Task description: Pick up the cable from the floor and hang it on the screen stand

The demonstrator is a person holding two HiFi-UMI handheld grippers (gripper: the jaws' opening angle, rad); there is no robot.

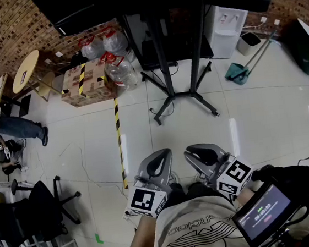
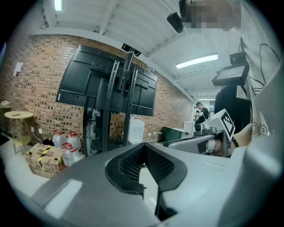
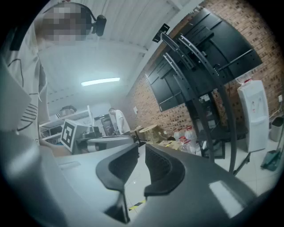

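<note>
**A:** Head view: how many grippers, and where?

**B:** Two. Left gripper [image 1: 162, 153] & right gripper [image 1: 194, 152] sit side by side at the person's chest, well short of the one screen stand [image 1: 181, 92].

**A:** Fingers?

**B:** Left gripper view: pads [image 2: 155, 164] pressed together at the tips, nothing btwn. Right gripper view: pads [image 3: 157, 166] a narrow gap apart, nothing in it.

**A:** Cable?

**B:** One thin pale cable [image 1: 85, 164] on the floor tiles, left of the stand's feet. A striped tape line [image 1: 119, 141] runs btwn it & the stand. Neither gripper touches it.

**A:** Other stuff by the stand?

**B:** Left of it: three water jugs [image 1: 119, 69], one cardboard box [image 1: 83, 81]. Right of it: one white dispenser [image 1: 227, 29], one broom [image 1: 241, 71].
</note>
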